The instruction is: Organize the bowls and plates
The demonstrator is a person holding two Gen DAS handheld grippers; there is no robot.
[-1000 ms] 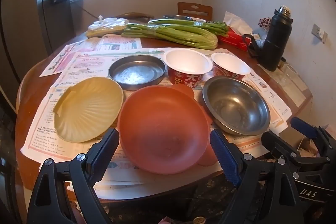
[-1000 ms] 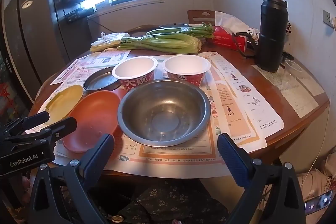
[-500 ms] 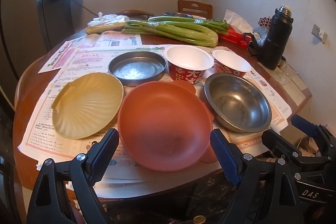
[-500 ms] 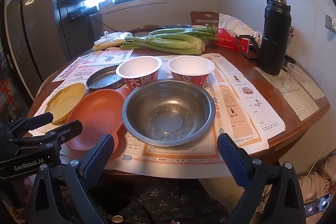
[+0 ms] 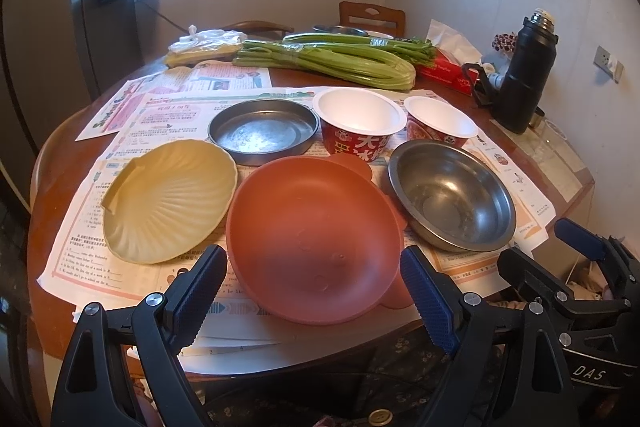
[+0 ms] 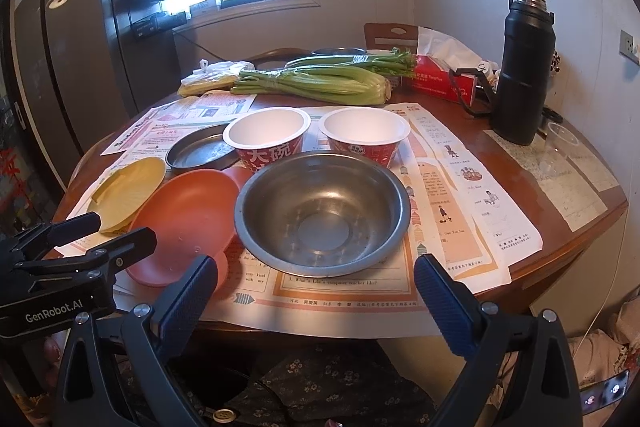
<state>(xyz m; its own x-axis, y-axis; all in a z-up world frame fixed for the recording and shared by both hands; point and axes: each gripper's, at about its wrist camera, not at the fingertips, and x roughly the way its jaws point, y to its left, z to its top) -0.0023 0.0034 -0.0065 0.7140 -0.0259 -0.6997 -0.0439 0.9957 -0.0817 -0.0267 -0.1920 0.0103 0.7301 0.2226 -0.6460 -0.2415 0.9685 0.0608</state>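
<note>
On the round table lie an orange plate (image 5: 312,239), a yellow shell-shaped plate (image 5: 168,199), a flat steel dish (image 5: 262,135), a steel bowl (image 5: 452,199) and two red paper noodle bowls (image 5: 358,125) (image 5: 440,125). My left gripper (image 5: 312,291) is open and empty, just short of the orange plate's near rim. My right gripper (image 6: 316,291) is open and empty, facing the steel bowl (image 6: 324,211) from the table's front edge. The orange plate (image 6: 184,219), yellow plate (image 6: 128,187) and both noodle bowls (image 6: 266,137) (image 6: 366,133) show in the right wrist view too.
Newspapers (image 6: 460,219) cover the table. Celery bunches (image 5: 324,61), a bagged item (image 5: 204,45), a red tissue box (image 6: 444,83) and a black thermos (image 6: 524,67) stand at the back and right. A clear cup (image 6: 560,139) sits by the thermos. A chair (image 5: 372,17) is behind.
Both grippers have tilted up and edged slightly toward the table, so the dishes sit lower in view. Nothing on the table has moved.
</note>
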